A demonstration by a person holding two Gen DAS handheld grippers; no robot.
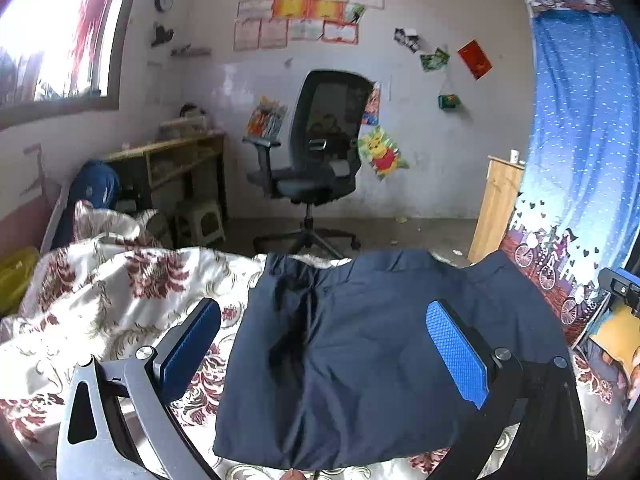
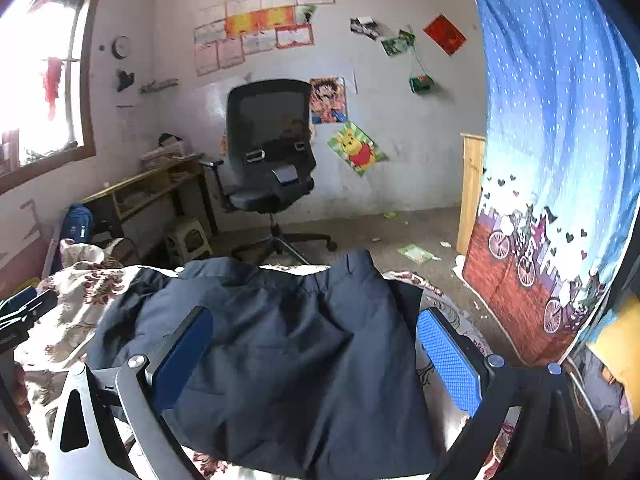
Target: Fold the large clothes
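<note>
We note, at far left, a bright window [image 1: 52,32] above a wooden desk [image 1: 168,160]. Below it a floral bedspread [image 1: 100,292] covers the bed. The left gripper [image 1: 324,344] hangs over this bed with its blue pads [image 1: 456,352] spread wide, gripping nothing. Between and beneath them lies the dark navy garment [image 1: 360,360], folded flat on the bedspread. The right gripper [image 2: 316,352] is likewise spread apart above the same garment [image 2: 288,360], empty. Beyond stands a black office chair [image 2: 268,152] against the postered wall. At far right hangs a blue curtain [image 2: 552,120].
</note>
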